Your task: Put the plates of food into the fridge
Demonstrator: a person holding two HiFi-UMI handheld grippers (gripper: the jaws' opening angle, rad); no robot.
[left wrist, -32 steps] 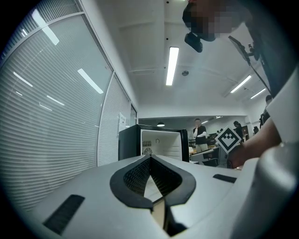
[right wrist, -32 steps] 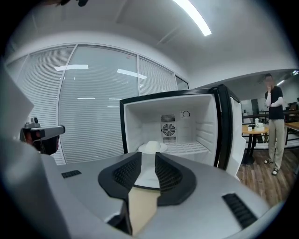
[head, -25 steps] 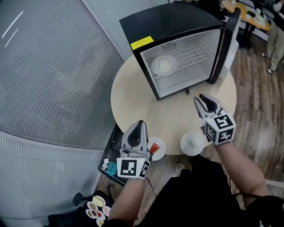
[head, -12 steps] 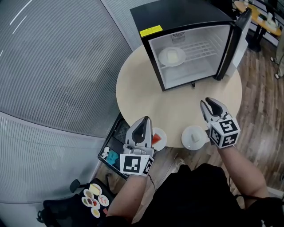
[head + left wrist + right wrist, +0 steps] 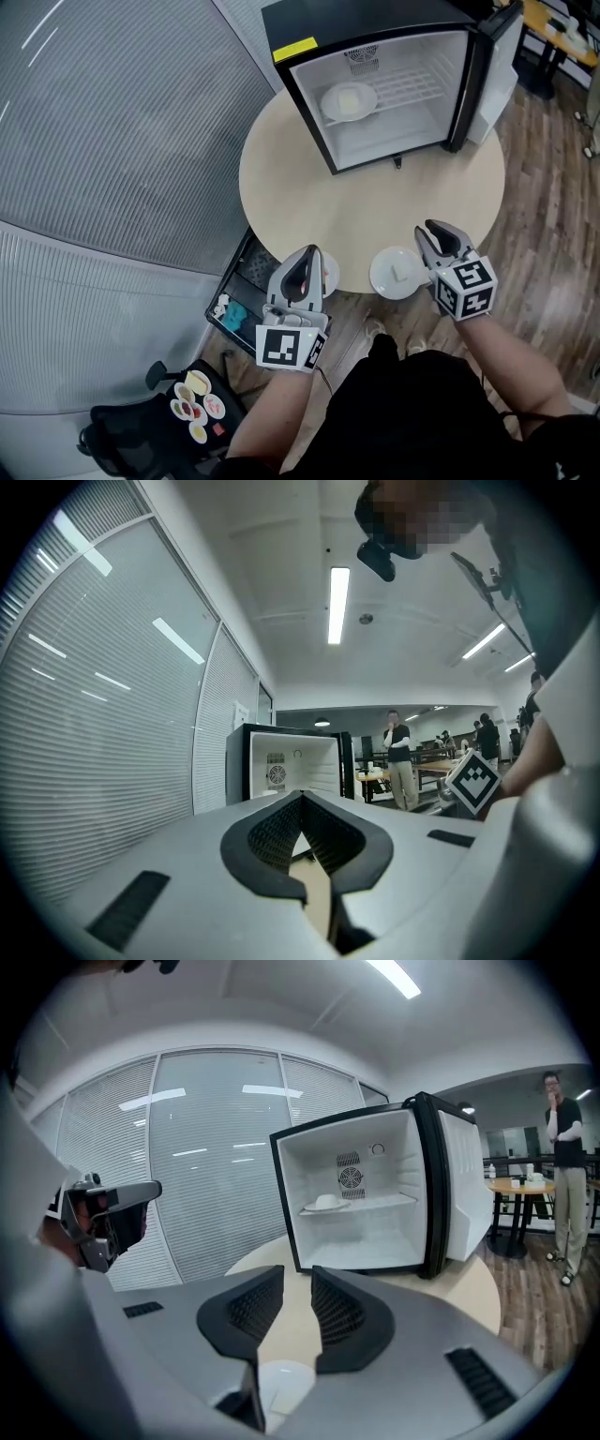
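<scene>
The left gripper (image 5: 302,797) had its jaws closed tip to tip, empty. Beyond them stood the open fridge (image 5: 286,766), a person (image 5: 401,757) standing farther right.

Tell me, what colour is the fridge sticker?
Yellow; the sticker shows best in the head view.

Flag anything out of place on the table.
The white plate sits right at the table's near edge, seemingly overhanging it slightly; a nudge could tip it off. Nothing looks spilled or damaged.
</scene>
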